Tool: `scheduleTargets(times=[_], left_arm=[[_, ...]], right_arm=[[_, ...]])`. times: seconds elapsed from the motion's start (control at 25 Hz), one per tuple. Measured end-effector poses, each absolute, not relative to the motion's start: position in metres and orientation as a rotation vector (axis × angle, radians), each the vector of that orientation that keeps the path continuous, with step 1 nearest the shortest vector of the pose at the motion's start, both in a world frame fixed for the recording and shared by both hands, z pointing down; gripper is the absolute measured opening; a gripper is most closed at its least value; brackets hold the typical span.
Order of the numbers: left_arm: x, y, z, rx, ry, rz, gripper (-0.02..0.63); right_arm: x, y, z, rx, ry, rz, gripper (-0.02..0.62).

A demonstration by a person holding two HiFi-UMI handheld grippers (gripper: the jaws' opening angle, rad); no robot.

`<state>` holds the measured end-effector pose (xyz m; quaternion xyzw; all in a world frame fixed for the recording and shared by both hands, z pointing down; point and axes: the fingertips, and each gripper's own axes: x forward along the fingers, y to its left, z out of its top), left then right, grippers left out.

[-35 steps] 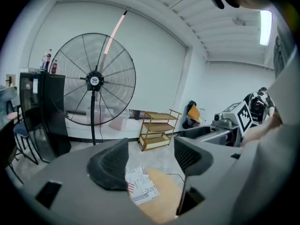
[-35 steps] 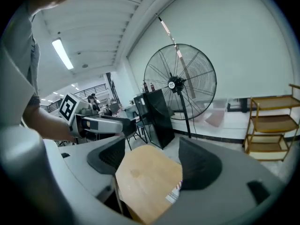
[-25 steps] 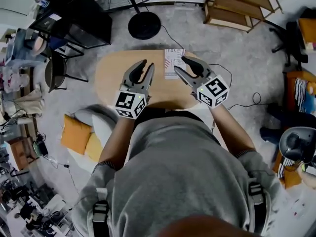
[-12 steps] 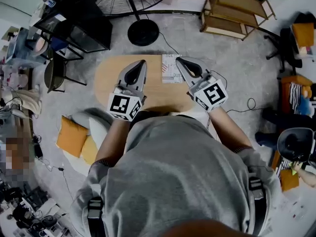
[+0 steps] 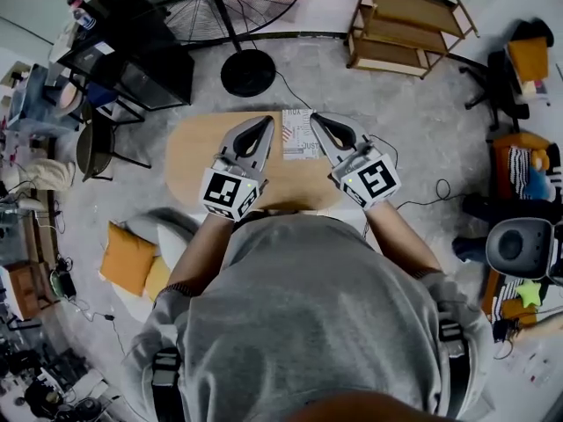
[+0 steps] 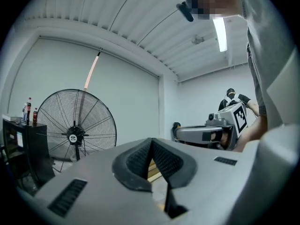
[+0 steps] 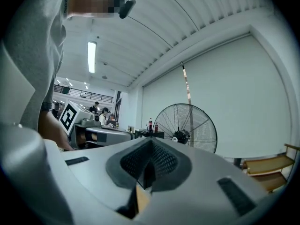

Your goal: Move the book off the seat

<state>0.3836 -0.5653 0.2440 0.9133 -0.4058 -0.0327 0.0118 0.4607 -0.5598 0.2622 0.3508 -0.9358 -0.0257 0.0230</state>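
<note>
A white book (image 5: 301,134) with red and grey print lies flat at the far edge of the oval wooden seat (image 5: 189,152). My left gripper (image 5: 262,123) hovers just left of the book, jaws shut and empty. My right gripper (image 5: 317,119) hovers at the book's right edge, also shut with nothing in it. Both point away from me and tilt up. In the left gripper view the pads (image 6: 140,159) meet at the tip, and the right gripper (image 6: 220,125) shows beside them. The right gripper view shows its pads (image 7: 161,159) closed together.
A large floor fan (image 5: 248,70) stands beyond the seat, a wooden shelf (image 5: 405,20) at the far right. A black cabinet (image 5: 132,47) and a chair (image 5: 97,139) are at the left. Orange cushions (image 5: 132,258) lie at the near left. A cable (image 5: 422,196) runs right of the seat.
Both grippers went from open to shut with nothing caught between the jaws. They drew slightly closer to the book's two sides.
</note>
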Motion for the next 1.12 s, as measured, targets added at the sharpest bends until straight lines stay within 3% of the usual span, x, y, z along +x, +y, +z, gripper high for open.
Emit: scheduleTargets(times=[1.12], left_arm=[[0.353, -0.582, 0.231, 2.920, -1.078, -0.110, 0.017]], right_arm=[[0.425, -0.562, 0.246, 1.229, -2.818, -0.062, 0.005]])
